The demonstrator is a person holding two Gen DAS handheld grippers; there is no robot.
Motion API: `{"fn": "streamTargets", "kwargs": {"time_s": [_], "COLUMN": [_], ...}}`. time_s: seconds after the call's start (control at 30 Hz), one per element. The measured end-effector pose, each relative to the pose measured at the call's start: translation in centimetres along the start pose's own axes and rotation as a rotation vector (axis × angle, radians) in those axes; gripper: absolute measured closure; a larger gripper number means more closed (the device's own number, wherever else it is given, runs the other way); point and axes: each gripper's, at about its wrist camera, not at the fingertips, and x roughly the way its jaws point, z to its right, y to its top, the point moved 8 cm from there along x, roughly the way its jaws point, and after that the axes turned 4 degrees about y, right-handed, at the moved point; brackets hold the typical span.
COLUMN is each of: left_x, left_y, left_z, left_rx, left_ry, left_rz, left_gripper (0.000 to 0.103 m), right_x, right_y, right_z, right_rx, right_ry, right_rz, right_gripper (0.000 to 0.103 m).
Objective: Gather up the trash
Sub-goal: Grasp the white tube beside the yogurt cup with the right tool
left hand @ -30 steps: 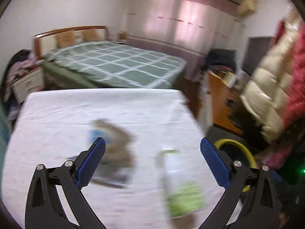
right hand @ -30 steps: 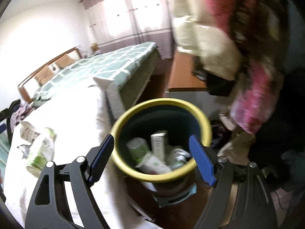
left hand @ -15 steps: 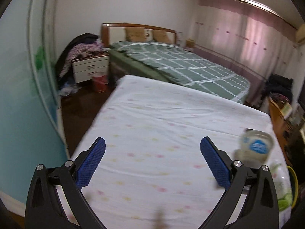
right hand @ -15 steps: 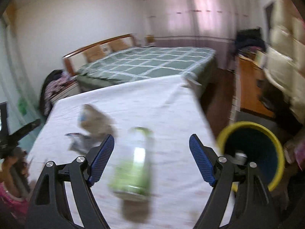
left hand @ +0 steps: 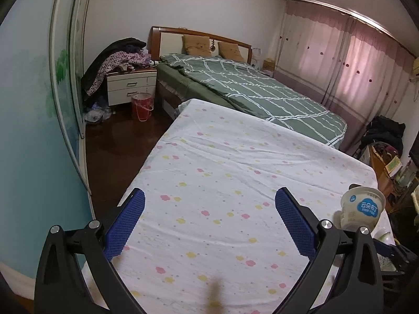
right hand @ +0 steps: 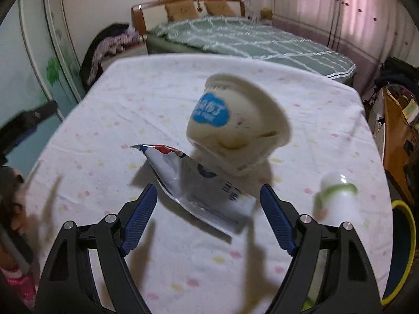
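A white cup with a blue label (right hand: 235,128) lies tilted on the flowered sheet (right hand: 162,96), resting on a torn silver and white wrapper (right hand: 204,191). My right gripper (right hand: 208,214) hangs open just in front of the wrapper, nothing between its fingers. A white and green bottle (right hand: 340,198) lies to the right, near the yellow-rimmed bin (right hand: 408,251). In the left wrist view my left gripper (left hand: 209,222) is open over bare sheet (left hand: 222,172), and the cup (left hand: 362,209) stands off to its right, outside the fingers.
A green checked bed (left hand: 256,91) lies behind the sheeted surface. A nightstand piled with clothes (left hand: 128,83) and a red bucket (left hand: 141,106) stand on the dark floor at left. A wooden desk (right hand: 398,130) with clutter sits at right. Pink curtains (left hand: 353,60) cover the far wall.
My right gripper swung from above the bin leftward to the cup and wrapper on the sheet. My left gripper swung left off the trash onto bare sheet, then nearly stopped.
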Motion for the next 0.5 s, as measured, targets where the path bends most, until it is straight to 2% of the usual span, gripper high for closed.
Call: {"fn": "streamTargets", "kwargs": {"time_s": [0.1,0.2,0.27,0.3,0.33,0.37,0.4,0.47,0.5], "left_x": [-0.3,-0.6,-0.5,-0.5,-0.6,-0.6,-0.5,-0.5,-0.6], "left_y": [0.0,0.0,-0.1,-0.1,-0.1,-0.1,-0.2,-0.2,-0.2], "left_z": [-0.1,0.1,0.1,0.1,0.2,0.3,0.4,0.5,0.5], "left_rx": [-0.014,-0.025,-0.027,-0.027,-0.027,-0.027,-0.026,-0.025,-0.026], "left_ry": [-0.010,-0.019,-0.023,-0.025,-0.029,-0.031,-0.032,-0.033,-0.034], "left_rz": [0.001,-0.004,-0.006,-0.007,-0.008,-0.009,-0.009,-0.009,-0.009], "left_gripper": [0.005,0.005,0.005,0.005,0.005,0.005,0.005,0.005,0.005], "right_x": [1.2,2.7,2.7,2.6,2.5,2.3,2.3,2.2,2.0], "right_y": [0.6,0.3,-0.1,-0.4,-0.6,-0.7,-0.7,-0.8,-0.9], "right_z": [0.0,-0.1,-0.8,-1.2,-1.6,-2.0,-2.1,-2.1,-2.1], "right_rx": [-0.004,0.013,-0.006,-0.024,-0.034,-0.043,-0.045,-0.033,-0.026], "right_ry": [-0.026,0.027,0.042,0.041,0.043,0.043,0.049,0.070,0.076], "right_rz": [-0.005,-0.051,-0.061,-0.063,-0.061,-0.059,-0.058,-0.055,-0.052], "right_gripper": [0.026,0.026,0.034,0.044,0.060,0.067,0.081,0.094,0.095]}}
